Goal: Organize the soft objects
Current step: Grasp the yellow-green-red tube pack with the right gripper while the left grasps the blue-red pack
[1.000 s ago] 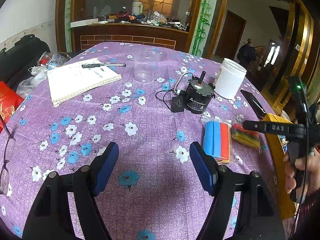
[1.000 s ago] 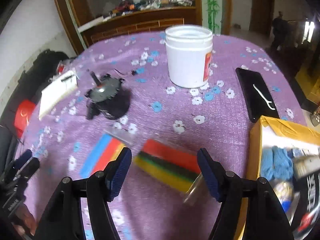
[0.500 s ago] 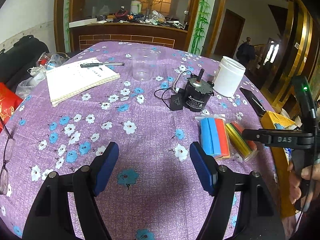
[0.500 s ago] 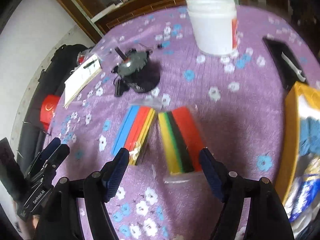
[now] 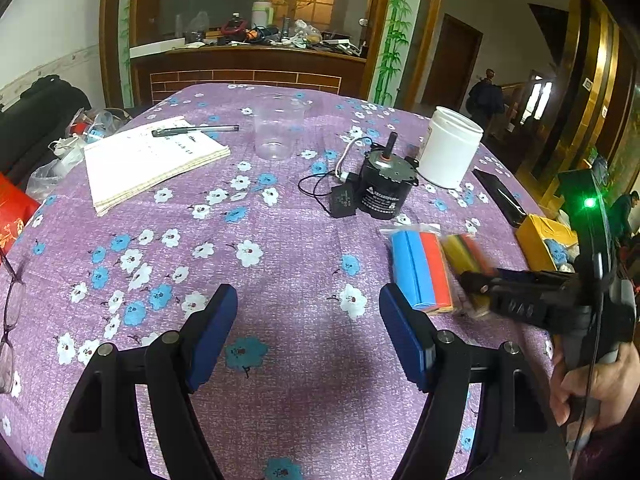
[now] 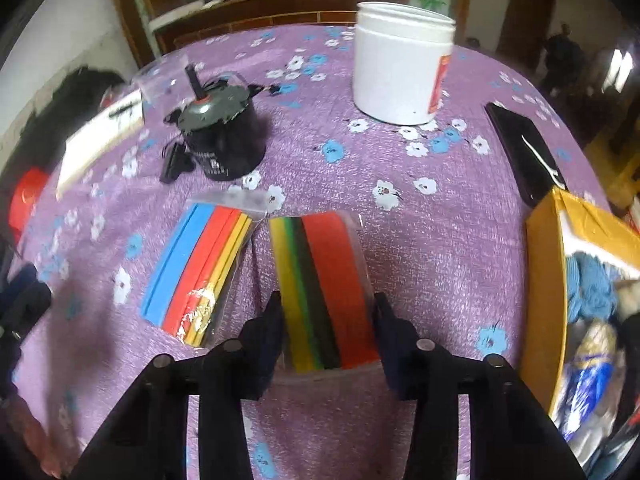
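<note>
On the table [image 6: 420, 240], just in front of you, your right tool [image 6: 328, 320] has just been closing and now clamps the near end of the red, black and yellow foam pack [image 6: 320, 276], one pad on each long side, with the pack lying flat on the purple cloth. The plastic sleeve is the risk here: your pads bear on slick film over soft foam, so the pack may squirt forward or the film may slide off the foam when you lift. You hold it only by one end, so the far end is likely to droop and drag on the cloth, and it could nudge the blue, red and yellow foam pack [image 6: 196, 268] that lies just beside it. Squeeze harder and the foam simply buckles. Your left tool [image 5: 308, 336] hangs over bare cloth with its pads apart and nothing between them, too far off to steady anything. The yellow box [image 6: 544, 280] at the right table edge stands open and already holds something blue and knitted-looking plus a few packets, so room there looks tight. The white jar [image 6: 400, 68] is open at the top; its contents are hidden. The clear cup [image 5: 278, 128] looks empty.
</note>
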A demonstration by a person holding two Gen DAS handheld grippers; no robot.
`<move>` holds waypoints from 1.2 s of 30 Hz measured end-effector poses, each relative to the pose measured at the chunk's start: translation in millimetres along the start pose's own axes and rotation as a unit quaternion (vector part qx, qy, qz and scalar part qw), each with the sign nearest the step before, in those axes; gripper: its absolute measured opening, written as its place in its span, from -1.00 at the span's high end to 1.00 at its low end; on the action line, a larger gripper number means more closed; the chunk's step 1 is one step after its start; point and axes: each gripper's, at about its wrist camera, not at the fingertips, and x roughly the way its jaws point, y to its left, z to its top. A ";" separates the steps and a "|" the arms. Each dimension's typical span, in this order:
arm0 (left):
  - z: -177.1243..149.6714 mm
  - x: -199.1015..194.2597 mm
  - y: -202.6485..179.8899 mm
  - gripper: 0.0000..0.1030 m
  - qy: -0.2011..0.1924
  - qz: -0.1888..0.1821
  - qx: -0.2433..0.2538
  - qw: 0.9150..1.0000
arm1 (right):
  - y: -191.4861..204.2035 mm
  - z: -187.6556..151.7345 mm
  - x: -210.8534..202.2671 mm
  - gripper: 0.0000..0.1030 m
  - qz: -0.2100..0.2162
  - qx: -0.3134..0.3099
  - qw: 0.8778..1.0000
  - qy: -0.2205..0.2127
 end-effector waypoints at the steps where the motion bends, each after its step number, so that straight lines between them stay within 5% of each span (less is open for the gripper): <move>1: -0.1 0.0 -1.0 -0.42 -0.001 -0.001 0.001 1.000 | 2.0 -1.1 -0.8 0.19 0.001 -0.002 1.000 -0.005; 6: -2.0 0.2 -5.9 -0.42 -0.001 -0.011 0.012 1.000 | 21.4 -13.8 -8.8 0.21 0.058 -0.018 0.998 -0.024; 11: -4.3 4.0 -17.3 -0.41 0.009 -0.037 0.031 0.999 | 11.8 -17.5 -19.4 0.21 0.006 -0.002 0.998 -0.065; 21: 4.2 5.4 -63.3 -0.41 0.063 -0.071 0.087 0.992 | -8.5 -21.8 -7.4 0.19 0.010 0.022 0.999 -0.040; 31: 16.5 61.6 -76.8 -0.41 0.115 -0.034 0.045 0.992 | -27.2 -22.1 -10.6 0.19 0.054 0.078 0.995 -0.036; 36: 11.5 81.9 -84.1 -0.34 0.117 -0.007 0.058 0.991 | -43.0 -20.5 -13.4 0.19 0.037 0.109 0.992 -0.044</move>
